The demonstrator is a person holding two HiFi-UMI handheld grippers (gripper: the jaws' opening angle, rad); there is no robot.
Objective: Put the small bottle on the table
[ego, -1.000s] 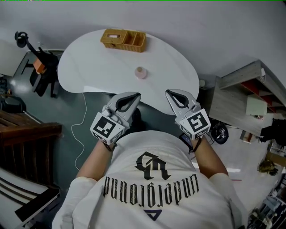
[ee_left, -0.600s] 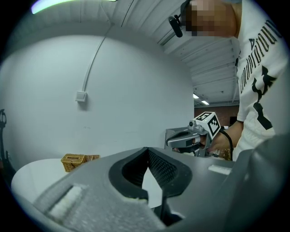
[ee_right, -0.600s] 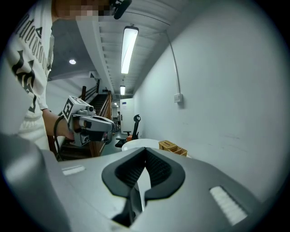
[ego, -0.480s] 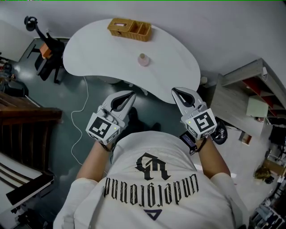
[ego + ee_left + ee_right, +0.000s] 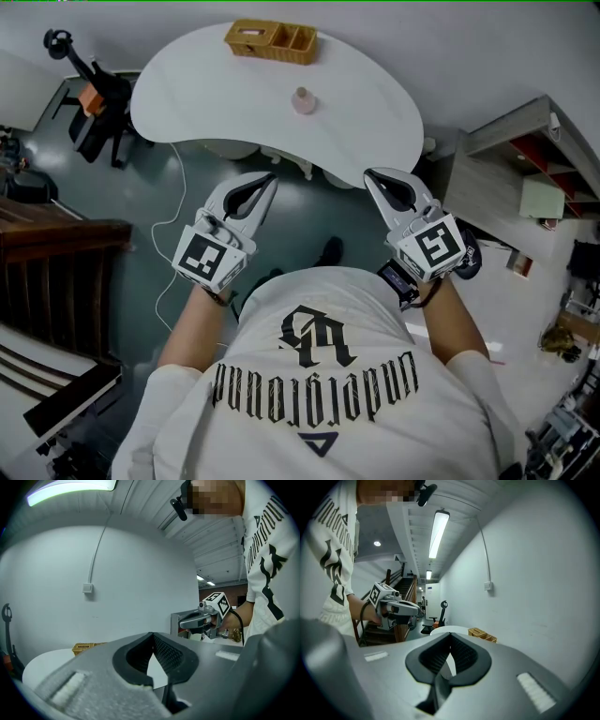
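Note:
A small pale pink bottle (image 5: 303, 99) stands upright on the white rounded table (image 5: 187, 103), apart from both grippers. My left gripper (image 5: 270, 176) hovers over the floor short of the table's near edge, jaws shut and empty. My right gripper (image 5: 368, 174) hangs level with it to the right, also shut with nothing between its jaws. The left gripper view shows the closed tips of the left gripper (image 5: 152, 634) and the right gripper (image 5: 197, 618) beyond them. In the right gripper view, the right gripper (image 5: 450, 633) is shut and the left gripper (image 5: 401, 607) shows at left.
A woven basket (image 5: 270, 39) with compartments sits at the table's far edge. Dark wooden stairs (image 5: 56, 272) are at left, a black stand (image 5: 89, 103) beside the table. A shelf unit (image 5: 511, 187) stands at right. A white cable (image 5: 173, 234) trails on the floor.
Both grippers have drawn back from the table's near edge, and floor now shows between them and it. The bottle and basket have stayed put on the table.

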